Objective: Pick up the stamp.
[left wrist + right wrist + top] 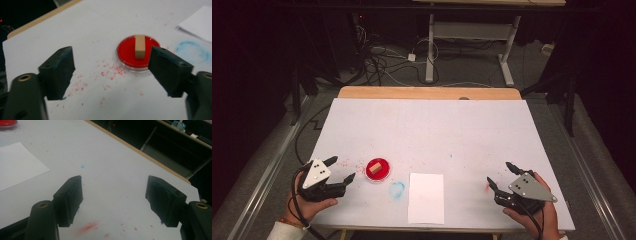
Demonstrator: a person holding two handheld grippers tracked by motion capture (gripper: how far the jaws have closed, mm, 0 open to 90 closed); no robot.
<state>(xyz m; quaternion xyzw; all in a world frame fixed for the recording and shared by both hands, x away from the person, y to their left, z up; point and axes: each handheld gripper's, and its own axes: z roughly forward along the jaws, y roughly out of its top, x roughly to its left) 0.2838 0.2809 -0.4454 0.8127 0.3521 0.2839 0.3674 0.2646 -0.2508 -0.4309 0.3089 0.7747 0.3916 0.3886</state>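
Holding one tan block [140, 46] upright, red dish [126, 51] sits uncovered.

The room is dark. Far beyond the tongs, a grey floor [472, 75] holds tangled cables [377, 62] and the white legs of another desk [469, 30]. A metal rail [267, 165] runs along the left.

A blank white sheet of paper [426, 198] lies at the counter's [427, 125] near edge, a smudged blue ring [396, 189] just left of it, red specks [353, 163] scattered farther left.
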